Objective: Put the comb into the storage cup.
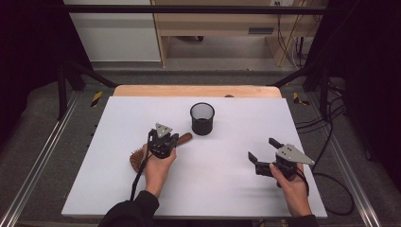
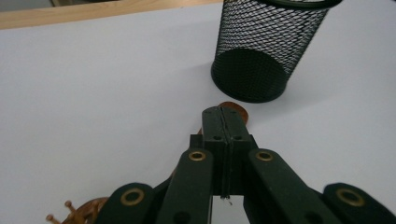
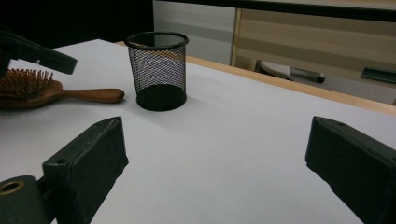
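Note:
A wooden hairbrush [image 1: 137, 160] lies flat on the white table, its handle [image 3: 91, 95] pointing at a black mesh cup [image 1: 202, 118]. My left gripper [image 1: 174, 139] hovers just over the handle, jaws pressed together with nothing between them. In the left gripper view the shut jaws [image 2: 224, 116] cover most of the handle, and its rounded tip [image 2: 237, 110] peeks out beyond them, close to the cup [image 2: 261, 51]. Several bristles [image 2: 70, 210] show at the lower left. My right gripper [image 1: 262, 148] stands open near the table's right front, its jaws [image 3: 215, 158] wide apart and facing the cup [image 3: 159, 70].
The white table top [image 1: 118, 189] ends in a wooden strip [image 1: 198, 91] at the far edge. Metal frame rails [image 1: 33, 170] run along both sides, and cables [image 1: 331, 137] trail on the floor to the right. Bare surface lies between the two grippers.

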Tool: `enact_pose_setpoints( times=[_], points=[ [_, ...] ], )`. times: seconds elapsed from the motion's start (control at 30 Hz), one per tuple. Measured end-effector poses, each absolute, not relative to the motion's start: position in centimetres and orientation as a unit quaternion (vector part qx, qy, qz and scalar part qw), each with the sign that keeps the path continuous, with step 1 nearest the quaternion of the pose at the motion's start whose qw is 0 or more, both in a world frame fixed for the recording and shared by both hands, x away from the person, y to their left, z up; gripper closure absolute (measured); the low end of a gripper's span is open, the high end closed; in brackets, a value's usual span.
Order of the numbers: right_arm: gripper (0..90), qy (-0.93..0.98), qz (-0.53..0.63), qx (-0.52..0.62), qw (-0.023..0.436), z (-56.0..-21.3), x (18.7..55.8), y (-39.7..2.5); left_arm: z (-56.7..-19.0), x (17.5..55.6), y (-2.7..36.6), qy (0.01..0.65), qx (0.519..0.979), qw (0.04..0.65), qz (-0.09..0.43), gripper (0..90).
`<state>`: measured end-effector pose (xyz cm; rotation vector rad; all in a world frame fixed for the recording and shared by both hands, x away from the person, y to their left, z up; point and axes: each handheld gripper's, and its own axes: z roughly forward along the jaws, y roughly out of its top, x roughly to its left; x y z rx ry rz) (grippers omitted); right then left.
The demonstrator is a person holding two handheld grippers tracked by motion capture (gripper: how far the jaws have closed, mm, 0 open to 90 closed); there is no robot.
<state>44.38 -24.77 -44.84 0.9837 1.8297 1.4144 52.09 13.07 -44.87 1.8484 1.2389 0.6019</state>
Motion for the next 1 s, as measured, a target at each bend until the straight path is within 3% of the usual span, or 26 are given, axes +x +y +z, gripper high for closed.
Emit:
enact_pose_setpoints(
  times=[0.53, 1.0],
  points=[
    [5.3, 0.689, 0.546, 0.367, 0.304, -44.6, 44.2, -24.7, -46.9, 55.0, 11.8, 0.540, 0.729, 0.352, 0.231, 90.0],
    [5.3, 0.687, 0.549, 0.366, 0.306, -44.4, 44.0, -24.8, -47.3, 53.3, 10.6, 0.513, 0.764, 0.331, 0.207, 90.0]
  ],
)
